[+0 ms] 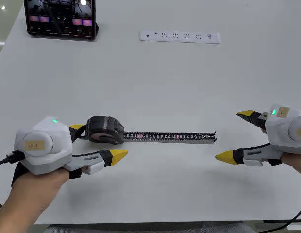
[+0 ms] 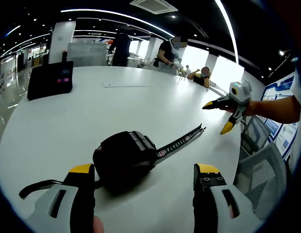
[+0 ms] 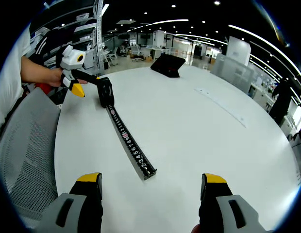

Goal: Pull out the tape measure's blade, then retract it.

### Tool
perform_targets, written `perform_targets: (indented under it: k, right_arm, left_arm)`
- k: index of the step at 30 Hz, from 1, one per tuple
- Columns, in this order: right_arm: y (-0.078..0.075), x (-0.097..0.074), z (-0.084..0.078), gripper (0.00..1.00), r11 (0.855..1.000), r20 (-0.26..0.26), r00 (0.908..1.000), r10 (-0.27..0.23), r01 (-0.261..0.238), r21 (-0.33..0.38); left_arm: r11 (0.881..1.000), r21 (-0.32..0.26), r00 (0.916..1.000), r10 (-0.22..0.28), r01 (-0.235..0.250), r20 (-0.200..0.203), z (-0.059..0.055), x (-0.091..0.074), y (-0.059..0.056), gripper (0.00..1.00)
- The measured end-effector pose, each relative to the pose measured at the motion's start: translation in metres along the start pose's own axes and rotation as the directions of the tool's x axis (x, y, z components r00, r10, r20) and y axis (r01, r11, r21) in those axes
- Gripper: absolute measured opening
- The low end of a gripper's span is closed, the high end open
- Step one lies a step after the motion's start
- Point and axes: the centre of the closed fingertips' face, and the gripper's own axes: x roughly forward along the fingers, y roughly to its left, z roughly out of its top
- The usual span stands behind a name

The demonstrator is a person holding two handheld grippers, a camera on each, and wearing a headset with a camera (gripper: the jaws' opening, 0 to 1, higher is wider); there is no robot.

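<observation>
By the open left gripper [image 2: 144, 170], tape measure's [image 2: 122, 156] strap [image 2: 36, 187] shows; right gripper [image 3: 153, 177] gapes too.

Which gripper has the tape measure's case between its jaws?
The left gripper: the tape measure case sits between its open jaws. The right gripper, also open, is past the end of the blade, apart from it.

**Our count on the table**

We count two grippers, left [image 1: 98, 141] and right [image 1: 234, 135]. One tape [image 1: 105, 130] sits between the left one's jaws, its one blade [image 1: 170, 137] reaching toward the right one. Beyond both, across the one table [image 1: 150, 87], we count one power strip [image 1: 179, 36] and one tablet [image 1: 60, 18].
</observation>
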Motion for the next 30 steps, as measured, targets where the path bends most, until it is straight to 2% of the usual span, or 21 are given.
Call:
perform_targets:
  k: [4,12,19,22,30]
  right_arm:
    - [-0.002,0.001,0.002,0.77,1.0,-0.009,0.9997,0.02,-0.021,-0.015]
    - [0.0,0.009,0.002,0.68,0.995,-0.048,0.9956,0.08,-0.083,-0.05]
    - [-0.001,0.015,0.0,0.63,0.99,-0.085,0.9896,0.116,-0.122,-0.073]
    - [0.0,0.018,-0.002,0.6,0.986,-0.105,0.9855,0.133,-0.142,-0.084]
    - [0.0,0.023,-0.005,0.55,0.98,-0.129,0.9789,0.159,-0.173,-0.103]
  left_arm:
    - [0.999,0.001,0.9994,0.034,-0.034,0.0,0.0,0.003,0.0,0.81]
    - [0.996,-0.047,0.997,0.075,-0.074,0.018,0.004,0.007,0.0,0.85]
    - [0.99,-0.089,0.993,0.114,-0.11,0.032,0.006,0.009,0.003,0.84]
    - [0.988,-0.081,0.9905,0.135,-0.132,0.026,0.005,0.011,0.003,0.83]
    - [0.973,-0.124,0.9789,0.201,-0.195,0.037,0.007,0.016,0.006,0.84]
